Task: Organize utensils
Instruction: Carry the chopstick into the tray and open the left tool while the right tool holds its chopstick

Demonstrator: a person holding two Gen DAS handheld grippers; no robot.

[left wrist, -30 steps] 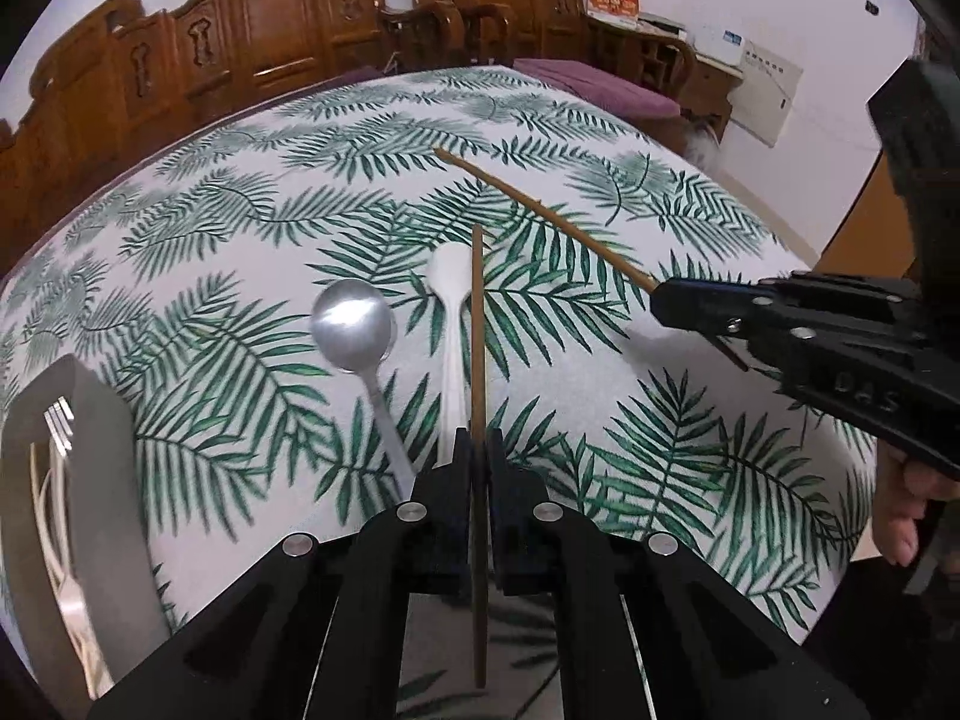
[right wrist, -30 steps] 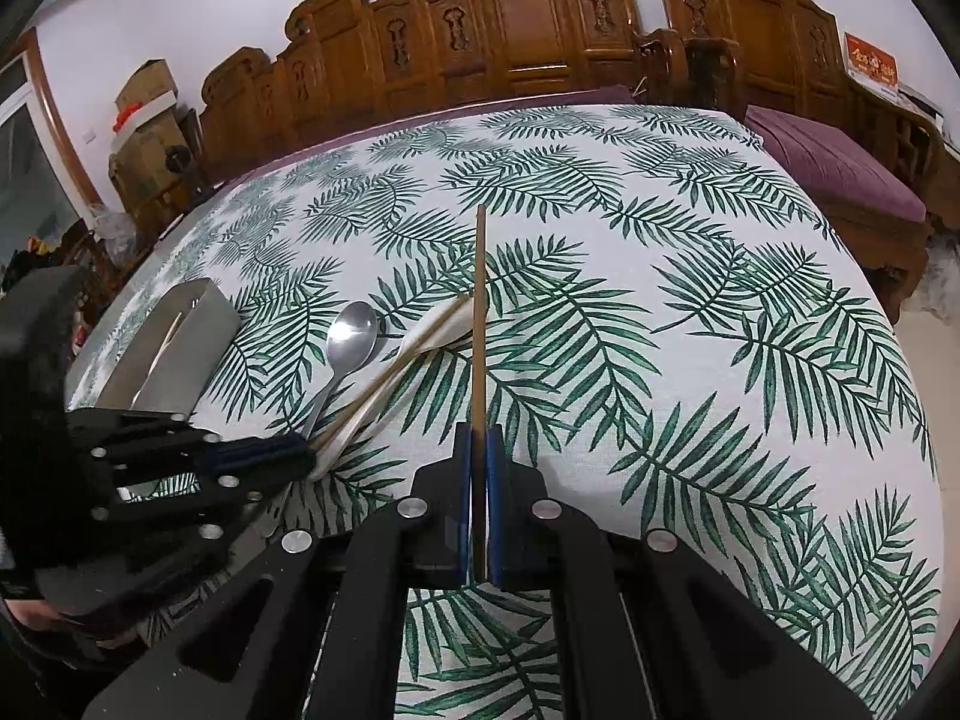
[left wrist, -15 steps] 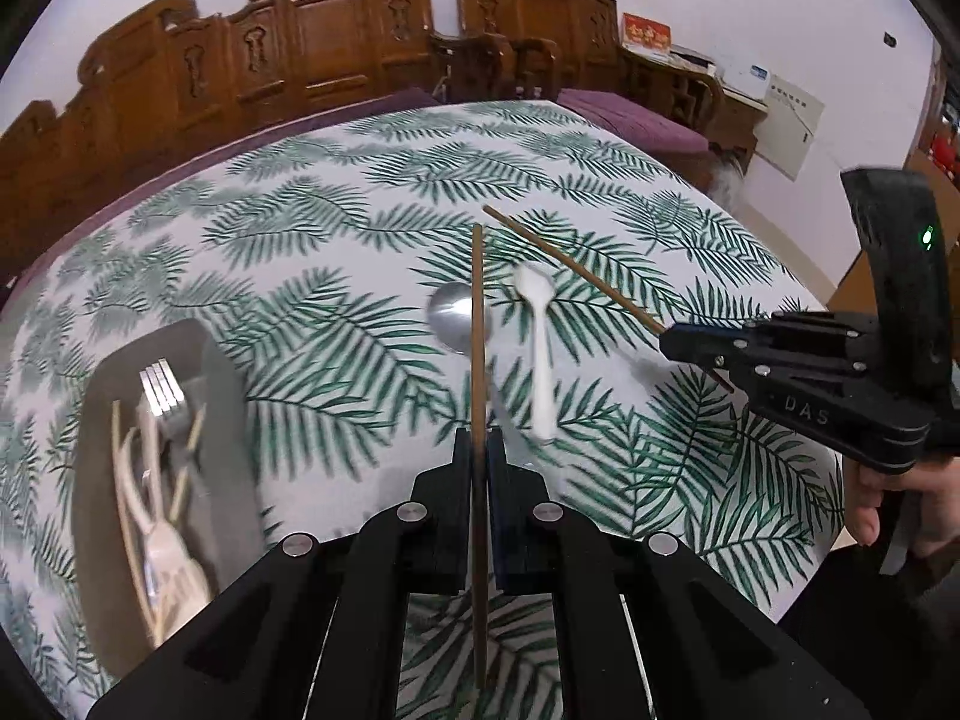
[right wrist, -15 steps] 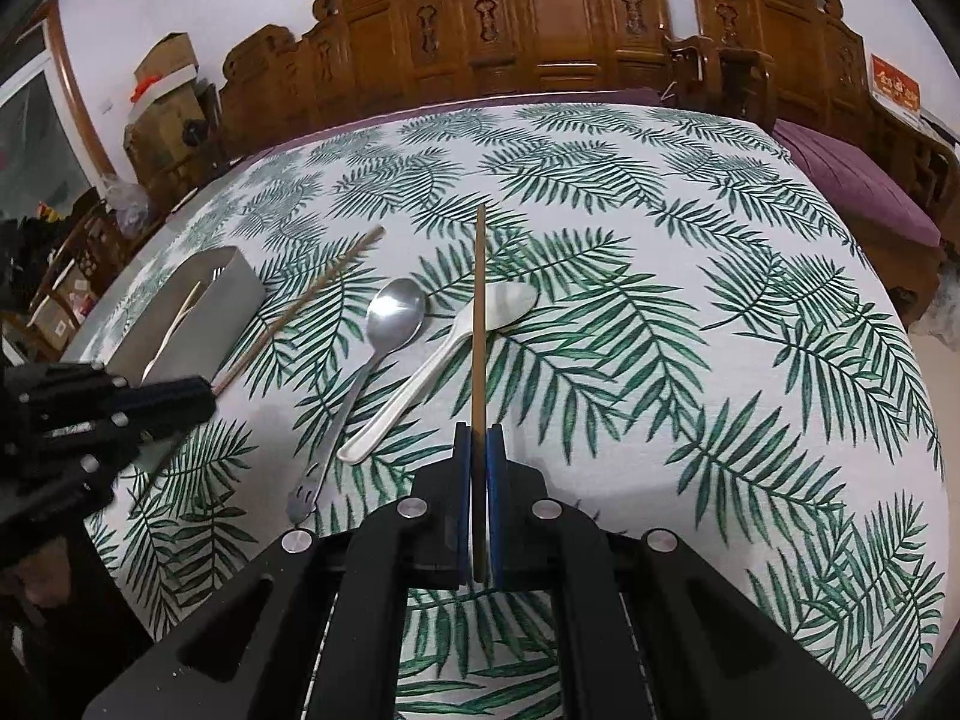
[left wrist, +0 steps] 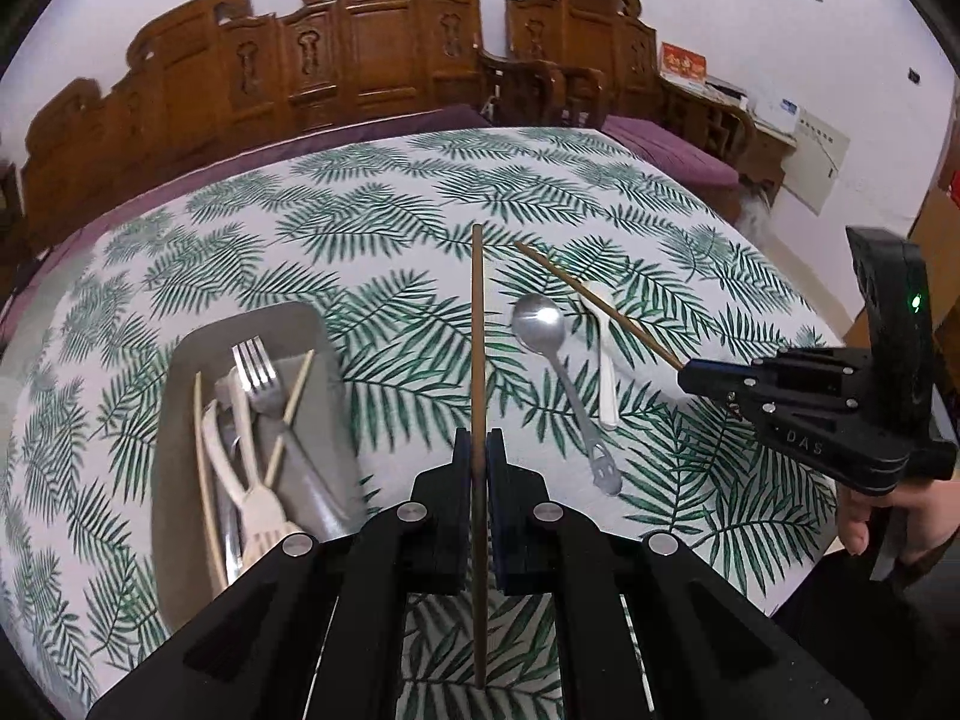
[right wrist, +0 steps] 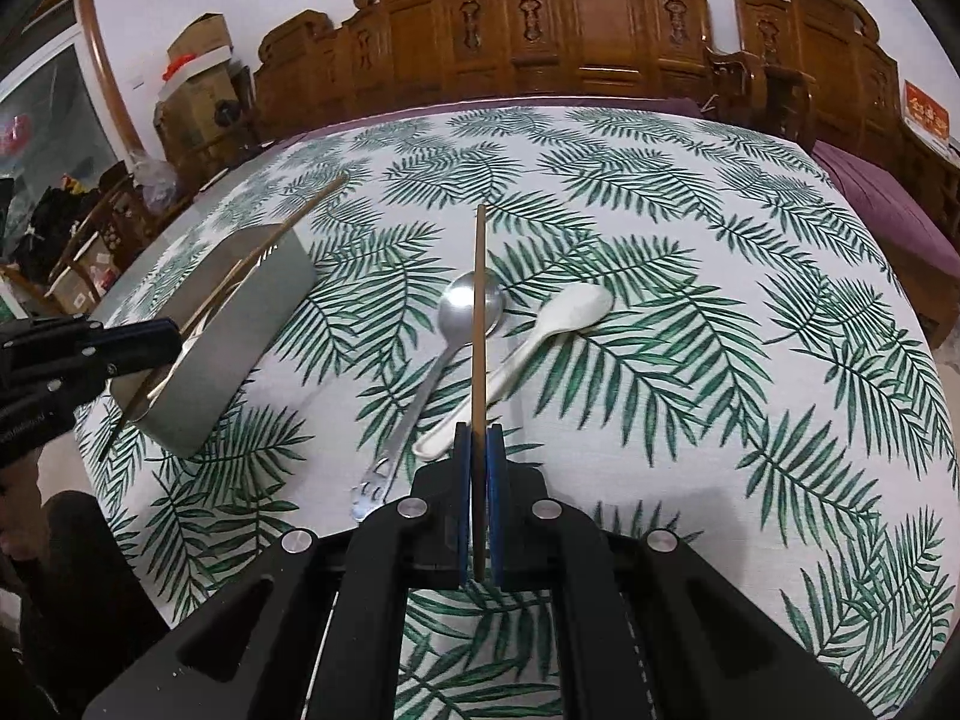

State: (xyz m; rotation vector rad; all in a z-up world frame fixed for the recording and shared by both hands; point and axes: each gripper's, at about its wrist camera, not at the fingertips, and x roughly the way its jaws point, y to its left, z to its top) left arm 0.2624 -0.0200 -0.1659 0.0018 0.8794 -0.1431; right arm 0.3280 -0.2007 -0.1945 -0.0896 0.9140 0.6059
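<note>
The right claw (right wrist: 478, 450) pinches 1 chopstick (right wrist: 479, 324) above a metal spoon (right wrist: 462, 324) and white spoon (right wrist: 540, 336).

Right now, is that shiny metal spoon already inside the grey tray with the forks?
No, the metal spoon lies on the leaf-print tablecloth beside a white spoon, well apart from the grey tray.

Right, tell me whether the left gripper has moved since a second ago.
Yes. The left gripper and its chopstick now overlap the grey tray; earlier they were near the metal spoon.

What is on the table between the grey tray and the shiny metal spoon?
Only bare leaf-print tablecloth lies between the tray and the metal spoon, as the right wrist view shows.
</note>
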